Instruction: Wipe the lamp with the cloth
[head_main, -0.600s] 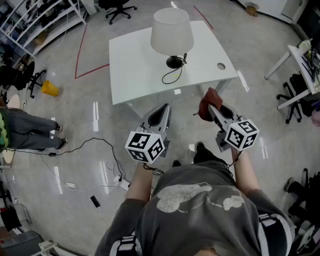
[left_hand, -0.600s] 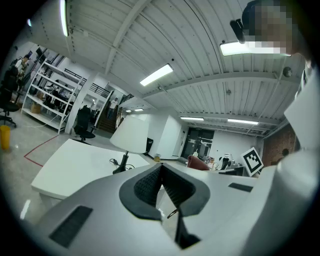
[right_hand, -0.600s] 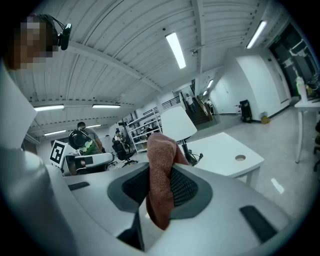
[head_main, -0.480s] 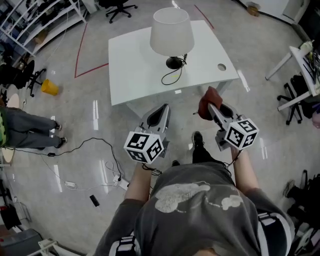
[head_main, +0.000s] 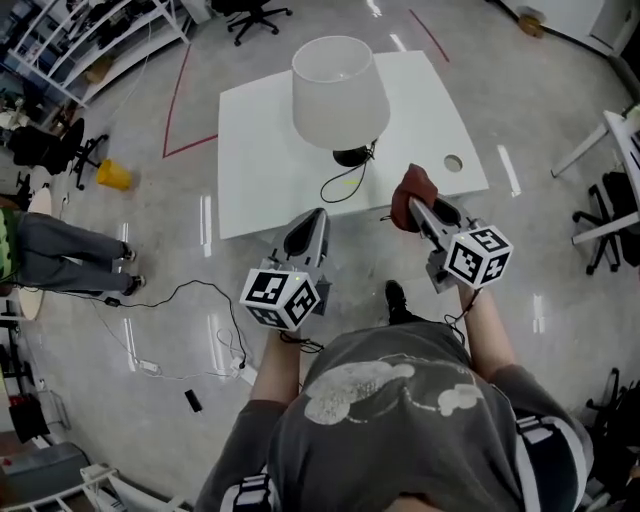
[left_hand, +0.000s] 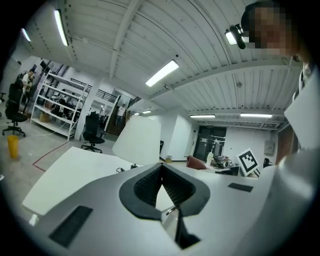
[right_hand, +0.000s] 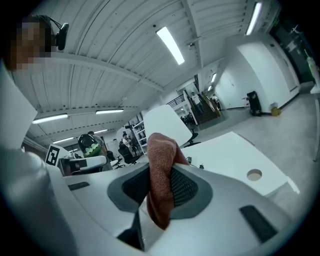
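- lamp (head_main: 340, 92): white shade, black base, black cord
- cloth (right_hand: 161, 170): rust-red
- table (head_main: 260, 150): plain white
- left gripper (head_main: 313, 215) and right gripper (head_main: 414, 206): grey, black pads, black-and-white square markers
- floor (head_main: 150, 250): glossy grey, red line

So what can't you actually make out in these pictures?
Lamp stem and bulb: head view, its own shade covers them.
Cloth size: bunched between the right gripper jaws in both views.
Person at the left: head view, cut off by the edge, legs only.
Lamp base: left gripper view, hidden behind the left gripper body.
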